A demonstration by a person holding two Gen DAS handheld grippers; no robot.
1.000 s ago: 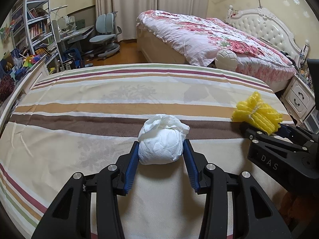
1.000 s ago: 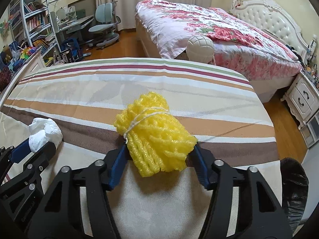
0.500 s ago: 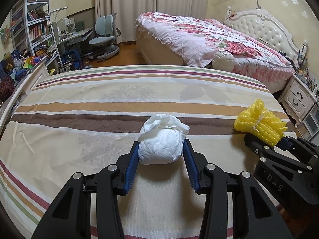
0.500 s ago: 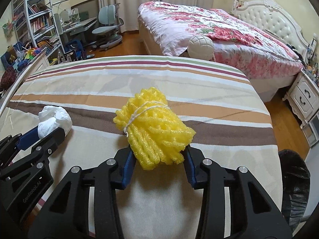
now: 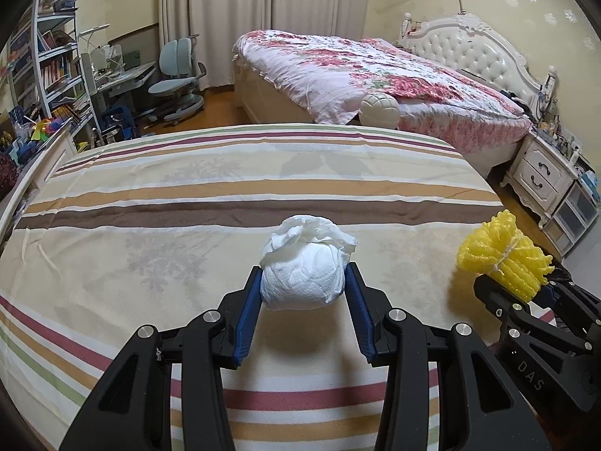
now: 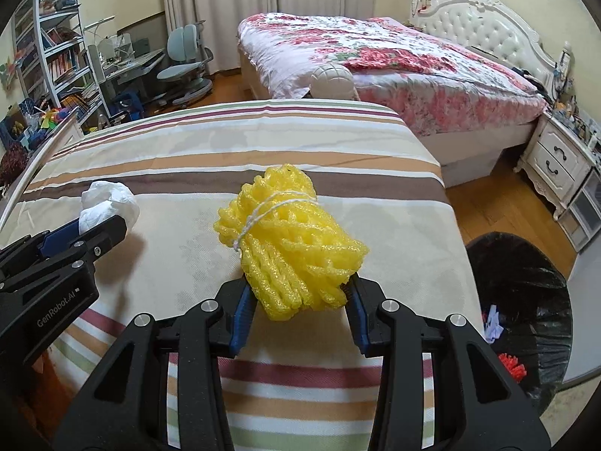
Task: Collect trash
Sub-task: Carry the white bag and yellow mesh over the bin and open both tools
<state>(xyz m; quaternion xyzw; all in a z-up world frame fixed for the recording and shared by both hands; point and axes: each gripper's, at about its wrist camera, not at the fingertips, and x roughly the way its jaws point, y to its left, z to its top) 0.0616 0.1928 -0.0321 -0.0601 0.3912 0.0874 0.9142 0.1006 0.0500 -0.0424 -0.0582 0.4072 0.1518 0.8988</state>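
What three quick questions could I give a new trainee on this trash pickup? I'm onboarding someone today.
1. What does the left tool hold?
2. True or false: the yellow foam net bundle lies loose on the striped bedspread.
3. Where is the black-lined bin: A) on the desk, B) on the floor beside the bed, C) on the flowered bed?

Key:
1. The white wad of paper.
2. False: the right tool grips it.
3. B.
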